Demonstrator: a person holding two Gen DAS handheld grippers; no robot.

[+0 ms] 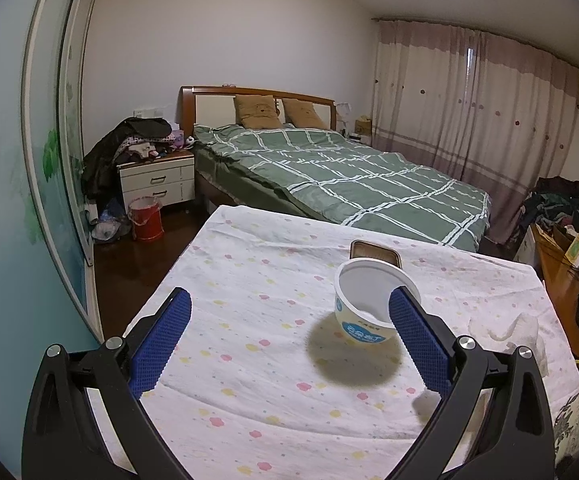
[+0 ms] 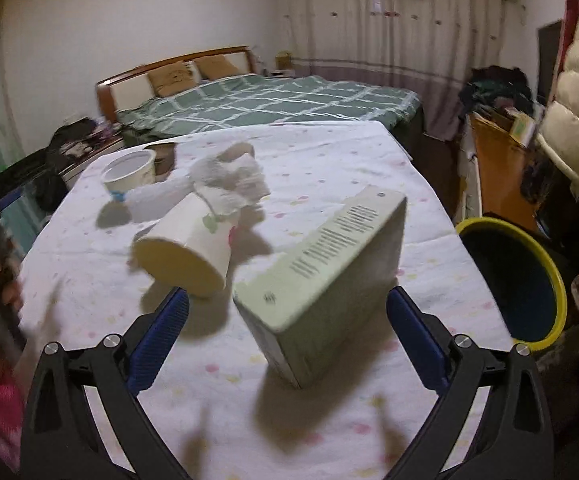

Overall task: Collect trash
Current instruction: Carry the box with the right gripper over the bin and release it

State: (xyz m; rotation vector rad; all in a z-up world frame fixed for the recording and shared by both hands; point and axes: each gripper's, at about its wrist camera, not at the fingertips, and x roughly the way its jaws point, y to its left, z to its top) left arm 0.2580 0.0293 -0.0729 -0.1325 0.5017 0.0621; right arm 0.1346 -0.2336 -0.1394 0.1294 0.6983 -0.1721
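Left gripper spread wide, hovering over flowered tablecloth, holding nothing; white tub standing upright by right finger. Right gripper also gaping, empty, facing pale box, tipped paper cup, crumpled tissue; yellow-rimmed bin sitting beside table edge.

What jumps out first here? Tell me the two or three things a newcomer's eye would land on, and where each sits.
In the right wrist view, a pale green box stands tilted on the flowered tablecloth between the open right gripper fingers, a tipped paper cup stuffed with tissue to its left. The yellow-rimmed bin waits off the table's right edge. In the left wrist view, a white tub stands upright beside the open left gripper.
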